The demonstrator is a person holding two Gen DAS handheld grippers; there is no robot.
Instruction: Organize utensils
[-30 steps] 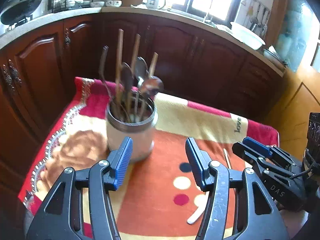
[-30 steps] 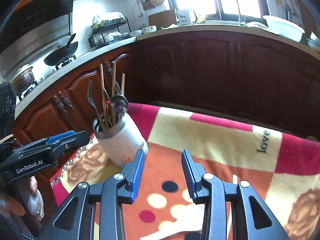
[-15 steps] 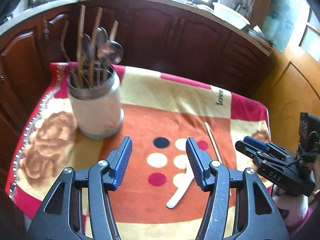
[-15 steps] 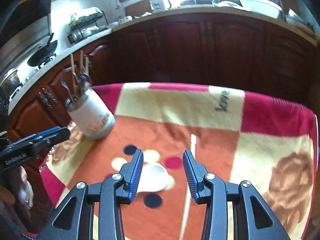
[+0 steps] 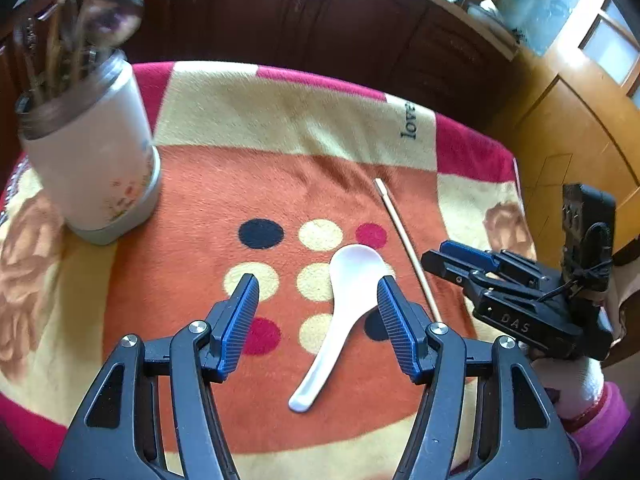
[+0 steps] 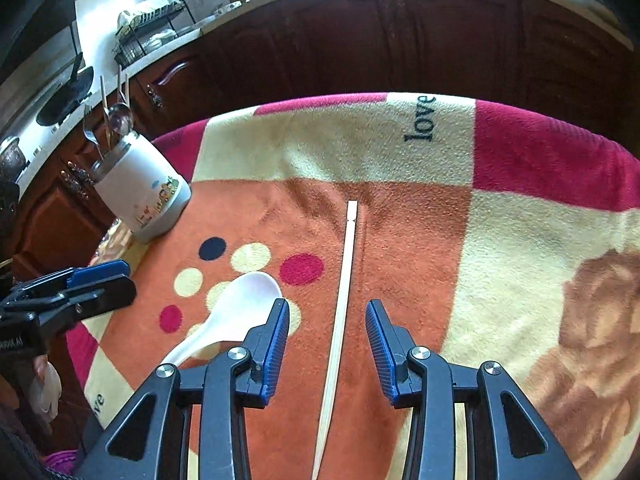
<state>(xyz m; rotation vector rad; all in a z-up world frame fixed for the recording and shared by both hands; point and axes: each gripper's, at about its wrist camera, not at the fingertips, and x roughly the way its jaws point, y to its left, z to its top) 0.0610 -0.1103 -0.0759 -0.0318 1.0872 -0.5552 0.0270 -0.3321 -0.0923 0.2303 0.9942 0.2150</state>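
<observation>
A white ceramic spoon (image 5: 344, 304) lies on the patterned blanket (image 5: 280, 120); it also shows in the right wrist view (image 6: 236, 312). My left gripper (image 5: 318, 300) is open and empty, its jaws straddling the spoon from above. A single pale chopstick (image 6: 344, 300) lies lengthwise on the blanket, and my right gripper (image 6: 327, 320) is open and empty with the chopstick between its jaws. The chopstick also shows in the left wrist view (image 5: 404, 240). A white utensil jar (image 5: 92, 152) holding several spoons and chopsticks stands at the far left; it also shows in the right wrist view (image 6: 140, 196).
Dark wooden kitchen cabinets (image 6: 400, 40) run behind the blanket. The right gripper (image 5: 512, 300) shows at the right of the left wrist view; the left gripper (image 6: 68, 292) shows at the left of the right wrist view. A wooden door (image 5: 580, 112) stands at right.
Both grippers have moved away from the jar and down toward the blanket. The left one now hangs over the spoon, the right one over the chopstick.
</observation>
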